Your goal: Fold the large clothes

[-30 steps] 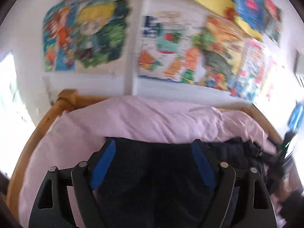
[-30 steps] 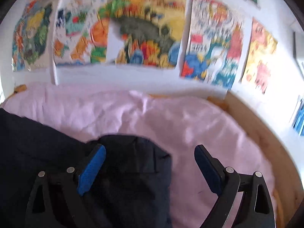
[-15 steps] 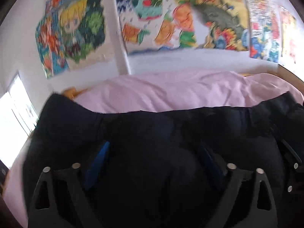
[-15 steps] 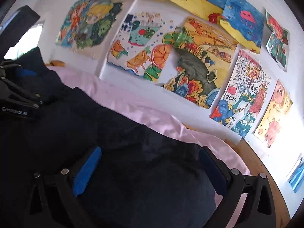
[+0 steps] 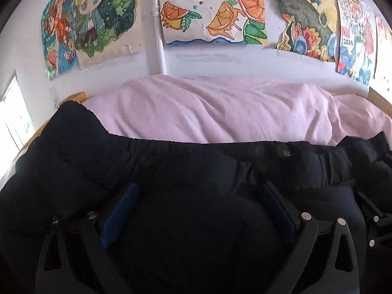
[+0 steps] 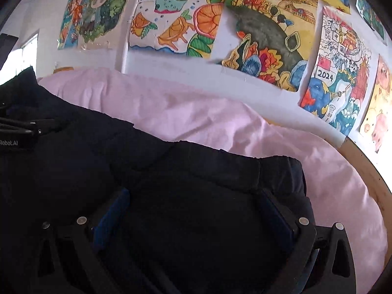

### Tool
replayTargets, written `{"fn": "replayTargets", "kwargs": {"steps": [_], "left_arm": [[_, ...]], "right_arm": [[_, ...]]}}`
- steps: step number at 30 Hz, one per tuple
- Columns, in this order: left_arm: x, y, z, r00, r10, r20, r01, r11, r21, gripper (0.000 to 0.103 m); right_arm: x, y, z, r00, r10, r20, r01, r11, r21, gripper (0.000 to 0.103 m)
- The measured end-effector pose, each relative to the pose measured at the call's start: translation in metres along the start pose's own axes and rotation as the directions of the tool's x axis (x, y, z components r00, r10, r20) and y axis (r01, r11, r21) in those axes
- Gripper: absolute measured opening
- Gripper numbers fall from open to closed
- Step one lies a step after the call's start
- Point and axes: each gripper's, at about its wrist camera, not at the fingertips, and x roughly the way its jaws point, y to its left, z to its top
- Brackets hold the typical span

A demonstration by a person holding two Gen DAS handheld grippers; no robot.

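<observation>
The left claw sits low in the frame with its jaws spread wide, a mound of the dark jacket bulging up between the blue pads without being pinched. The right claw is likewise parted, its fingers pressed into the jacket on either side of a thick fold; nothing is clamped.

The jacket fills the lower half of both views. In the left view its upper edge runs across mid-frame, with a snap button right of centre and a raised corner at the left. In the right view its right end stops just beyond the right finger.

Past that edge lies a rumpled pink bedsheet, open across the middle of the frame. A wooden bed frame curves down the right side in the right view. Behind the bed, a white wall carries colourful drawings across the top. A bright window shows at the left edge.
</observation>
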Motion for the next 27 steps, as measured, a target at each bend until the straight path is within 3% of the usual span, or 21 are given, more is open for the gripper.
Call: {"fn": "replayTargets", "kwargs": {"steps": [5,9,11,15,19,24,27], "left_arm": [[-0.025,0.009,0.005,0.999,-0.047,0.000,0.047,0.999,-0.025,0.099],[-0.078,0.033,0.003,0.987,-0.142,0.074,0.146,0.988,-0.043,0.099],[-0.106,0.047,-0.003,0.984,-0.143,0.106,0.147,0.989,-0.035,0.099],[-0.138,0.076,-0.026,0.984,-0.140,0.109,0.147,0.987,-0.059,0.099],[-0.134,0.092,-0.052,0.996,-0.068,0.061,0.072,0.995,-0.068,0.099],[-0.111,0.107,-0.069,0.994,-0.107,0.014,0.108,0.981,-0.162,0.100],[-0.105,0.103,-0.069,0.994,-0.113,-0.008,0.111,0.985,-0.131,0.102]], "right_arm": [[-0.012,-0.004,0.000,1.000,0.027,0.007,-0.027,1.000,0.016,0.103],[-0.044,-0.020,0.000,0.990,0.134,0.048,-0.136,0.990,0.045,0.103],[-0.071,-0.019,-0.001,0.976,0.205,0.074,-0.206,0.979,0.003,0.103],[-0.123,0.000,-0.016,0.960,0.246,0.136,-0.224,0.962,-0.154,0.103],[-0.125,0.023,-0.040,0.964,0.248,0.094,-0.225,0.953,-0.205,0.103],[-0.099,0.020,-0.052,0.954,0.296,0.055,-0.288,0.950,-0.118,0.103],[-0.096,0.017,-0.057,0.950,0.305,0.063,-0.298,0.949,-0.102,0.103]]}}
